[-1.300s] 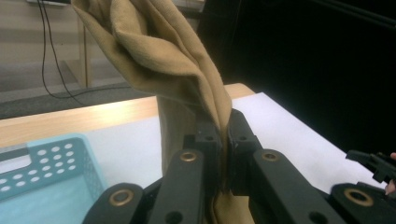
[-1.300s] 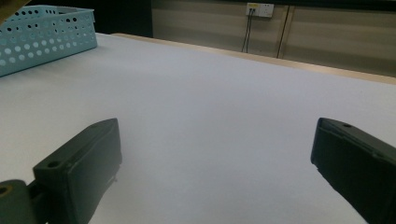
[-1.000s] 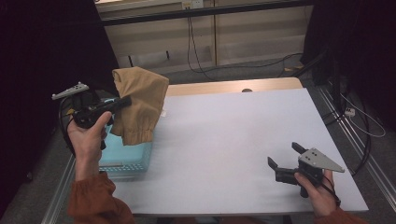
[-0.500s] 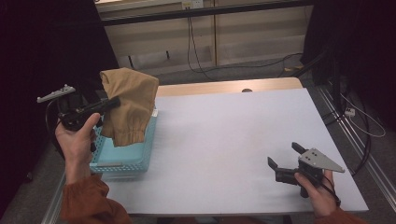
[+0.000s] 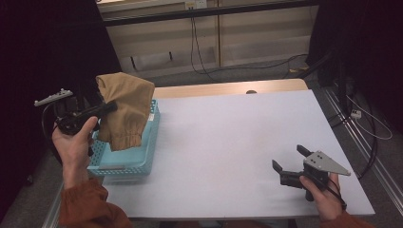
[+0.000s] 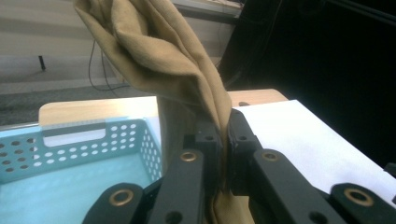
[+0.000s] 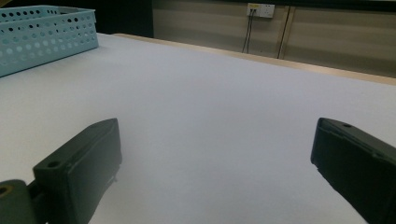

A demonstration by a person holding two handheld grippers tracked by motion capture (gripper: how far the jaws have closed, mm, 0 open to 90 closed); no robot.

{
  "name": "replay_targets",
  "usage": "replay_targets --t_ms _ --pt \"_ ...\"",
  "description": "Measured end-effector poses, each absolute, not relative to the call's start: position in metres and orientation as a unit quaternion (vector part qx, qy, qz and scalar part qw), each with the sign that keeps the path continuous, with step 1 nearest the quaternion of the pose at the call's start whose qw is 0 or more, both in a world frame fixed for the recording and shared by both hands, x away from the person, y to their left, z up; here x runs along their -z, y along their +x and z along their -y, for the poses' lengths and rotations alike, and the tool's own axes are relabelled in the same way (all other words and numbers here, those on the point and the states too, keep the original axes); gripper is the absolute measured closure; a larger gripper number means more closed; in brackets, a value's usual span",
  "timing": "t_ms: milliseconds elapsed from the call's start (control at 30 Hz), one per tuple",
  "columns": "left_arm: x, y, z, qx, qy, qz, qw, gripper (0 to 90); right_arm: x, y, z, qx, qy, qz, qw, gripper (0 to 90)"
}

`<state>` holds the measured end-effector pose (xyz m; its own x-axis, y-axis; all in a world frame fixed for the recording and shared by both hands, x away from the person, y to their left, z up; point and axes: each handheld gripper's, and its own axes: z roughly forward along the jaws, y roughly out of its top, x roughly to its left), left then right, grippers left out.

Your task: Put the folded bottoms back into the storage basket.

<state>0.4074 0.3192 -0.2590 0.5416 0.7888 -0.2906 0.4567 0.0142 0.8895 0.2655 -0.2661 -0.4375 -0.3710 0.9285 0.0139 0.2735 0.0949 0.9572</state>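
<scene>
The left tool (image 5: 110,106) clamps the tan cloth (image 5: 124,110) above the blue basket (image 5: 142,159); the right tool (image 5: 288,163) rests open on the near right desk (image 5: 228,142).

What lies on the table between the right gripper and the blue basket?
Nothing: in the high view, bare white table separates the right gripper from the blue basket.
</scene>
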Motion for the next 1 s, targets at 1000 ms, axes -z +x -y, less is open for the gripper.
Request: replay_targets --t_ms 1000 --pt "0.303 0.435 -0.333 -0.110 0.679 -0.521 0.505 86.1 0.438 0.266 0.266 -0.497 0.454 -0.662 0.330 1.6"
